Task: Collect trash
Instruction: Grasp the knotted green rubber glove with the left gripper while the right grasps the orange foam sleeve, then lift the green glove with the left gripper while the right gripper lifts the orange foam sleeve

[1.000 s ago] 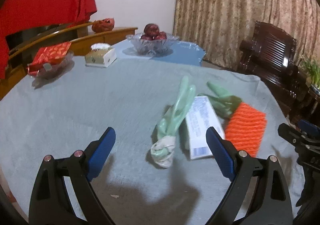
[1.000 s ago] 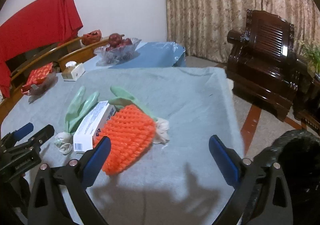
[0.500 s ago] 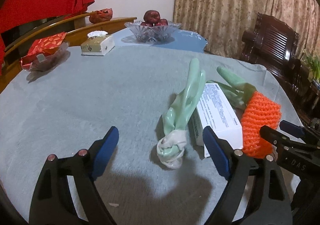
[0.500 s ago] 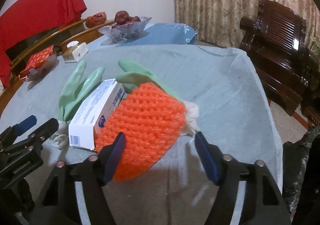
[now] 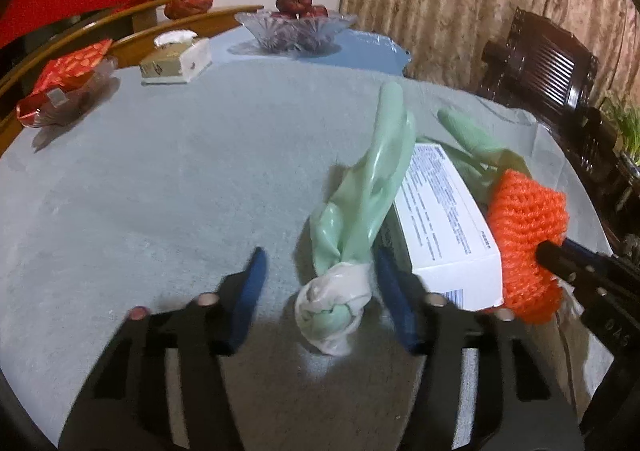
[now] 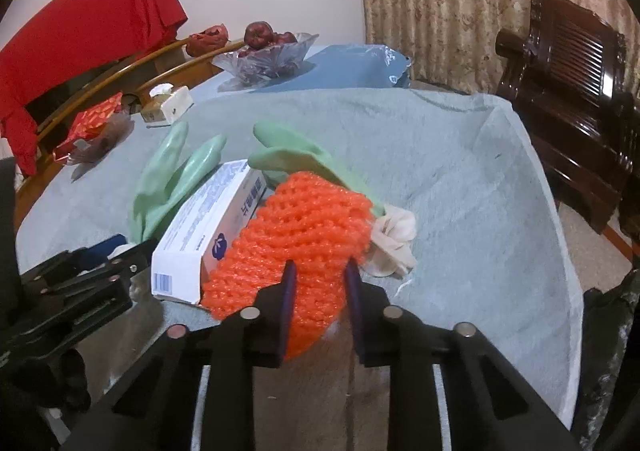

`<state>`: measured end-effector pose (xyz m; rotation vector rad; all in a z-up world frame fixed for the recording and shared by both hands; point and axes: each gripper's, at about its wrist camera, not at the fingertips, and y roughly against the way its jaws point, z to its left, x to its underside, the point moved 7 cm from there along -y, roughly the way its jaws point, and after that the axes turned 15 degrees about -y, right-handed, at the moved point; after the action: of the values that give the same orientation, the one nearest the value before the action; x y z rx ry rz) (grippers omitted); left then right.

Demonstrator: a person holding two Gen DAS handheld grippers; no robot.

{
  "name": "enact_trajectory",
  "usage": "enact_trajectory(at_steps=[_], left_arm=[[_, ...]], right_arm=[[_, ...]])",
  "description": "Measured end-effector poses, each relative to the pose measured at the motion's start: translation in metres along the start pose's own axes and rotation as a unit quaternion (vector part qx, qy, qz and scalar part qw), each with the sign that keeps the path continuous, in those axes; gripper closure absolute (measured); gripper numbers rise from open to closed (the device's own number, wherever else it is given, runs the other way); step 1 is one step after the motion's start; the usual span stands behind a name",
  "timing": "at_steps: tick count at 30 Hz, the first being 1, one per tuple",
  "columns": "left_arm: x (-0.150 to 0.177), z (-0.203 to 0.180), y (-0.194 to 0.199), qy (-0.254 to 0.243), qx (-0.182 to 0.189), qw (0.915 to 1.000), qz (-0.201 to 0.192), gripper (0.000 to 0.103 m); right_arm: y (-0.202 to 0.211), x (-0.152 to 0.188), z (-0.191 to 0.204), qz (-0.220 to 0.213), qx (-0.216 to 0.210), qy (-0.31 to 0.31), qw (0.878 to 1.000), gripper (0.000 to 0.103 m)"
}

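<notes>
On the grey tablecloth (image 5: 160, 191) lie a pale green glove (image 5: 360, 203) with a knotted whitish cuff, a white carton (image 5: 440, 219), an orange foam net (image 6: 304, 223) and a second green glove (image 6: 288, 159). My left gripper (image 5: 320, 255) straddles the knotted cuff with its jaws closing. The right pad touches the glove and the left pad is still apart from it. My right gripper (image 6: 321, 269) is closing on the near end of the orange net, which is squeezed between its pads. The net's underside is hidden.
At the table's far side stand a glass fruit bowl (image 5: 296, 27), a tissue box (image 5: 176, 59) and a red packet in a dish (image 5: 68, 75). A dark wooden chair (image 6: 568, 67) is to the right, and a black bag (image 6: 616, 331) hangs past the table's right edge.
Both grippers came down and forward onto the trash. The left jaws narrowed around the glove's knot, and the right jaws closed from wide open onto the orange net.
</notes>
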<state>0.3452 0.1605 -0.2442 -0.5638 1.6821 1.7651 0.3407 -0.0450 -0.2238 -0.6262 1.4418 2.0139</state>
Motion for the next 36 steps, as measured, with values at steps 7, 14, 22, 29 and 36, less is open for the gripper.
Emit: enact_trajectory(at_steps=[7,14,22,29,36], left_arm=[[-0.002,-0.004,0.007,-0.005,0.003,0.9999,-0.015,0.074],[0.005,-0.006,0.027,0.013,-0.001,0.9998,-0.014,0.074],[0.023,-0.01,0.035,0.02,-0.009,0.9997,-0.004,0.074],[0.015,-0.002,0.034,0.017,-0.024,0.9995,-0.011,0.074],[0.017,-0.001,0.028,0.023,-0.02,0.9995,-0.009,0.074]], right_arm=[[0.01,-0.005,-0.002,-0.005,-0.012,-0.005,1.0,0.099],[0.026,-0.005,-0.003,-0.012,-0.021,-0.003,1.0,0.103],[0.025,-0.001,-0.01,0.009,-0.015,-0.016,1.0,0.096],[0.014,0.003,0.0,0.016,-0.009,-0.007,1.0,0.062],[0.012,0.0,-0.001,0.018,-0.008,-0.014,1.0,0.06]])
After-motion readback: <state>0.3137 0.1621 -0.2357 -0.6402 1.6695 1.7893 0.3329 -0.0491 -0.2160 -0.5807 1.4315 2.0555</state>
